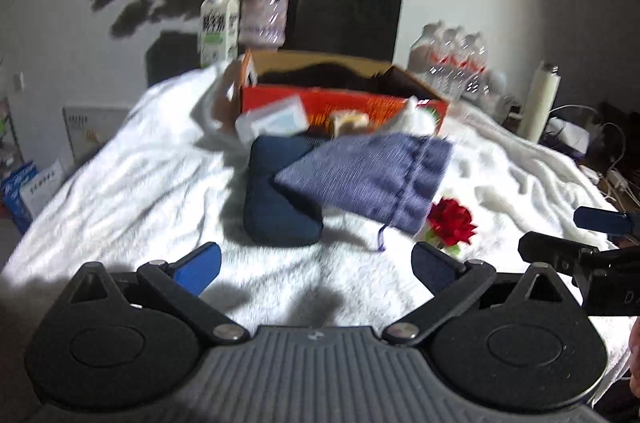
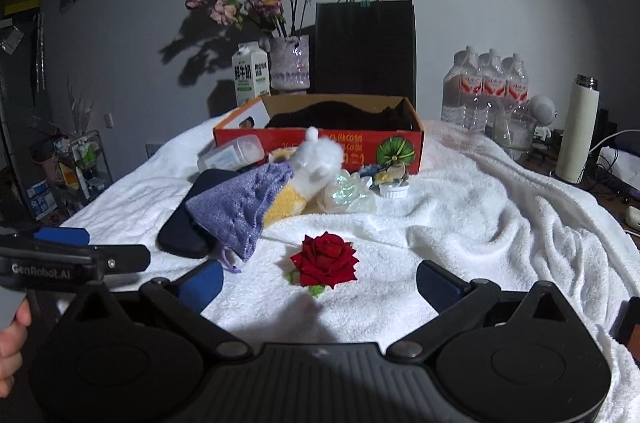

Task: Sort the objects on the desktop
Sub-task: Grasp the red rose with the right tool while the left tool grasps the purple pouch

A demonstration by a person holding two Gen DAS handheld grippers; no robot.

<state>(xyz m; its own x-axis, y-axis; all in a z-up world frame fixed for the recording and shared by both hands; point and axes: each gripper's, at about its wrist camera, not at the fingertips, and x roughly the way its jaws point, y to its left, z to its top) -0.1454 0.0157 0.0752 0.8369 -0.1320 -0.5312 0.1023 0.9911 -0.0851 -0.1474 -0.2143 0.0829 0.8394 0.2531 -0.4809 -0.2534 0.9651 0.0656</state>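
Observation:
A purple drawstring pouch (image 1: 368, 179) lies half on a dark blue case (image 1: 280, 195) on the white towel; both also show in the right wrist view, pouch (image 2: 240, 207) and case (image 2: 184, 227). A red rose (image 2: 325, 260) lies just ahead of my right gripper (image 2: 318, 281), which is open and empty. My left gripper (image 1: 316, 263) is open and empty, short of the case. The rose (image 1: 452, 223) sits to its right. A white and yellow plush toy (image 2: 308, 171), a clear wrapper (image 2: 348, 195) and a small plastic box (image 2: 232, 153) lie before the orange cardboard box (image 2: 320, 139).
Behind the orange box stand a milk carton (image 2: 250, 73), a vase of dried flowers (image 2: 290, 63) and a black paper bag (image 2: 364, 47). Water bottles (image 2: 484, 87) and a white flask (image 2: 576, 131) stand at the right. The towel (image 2: 480, 223) is wrinkled.

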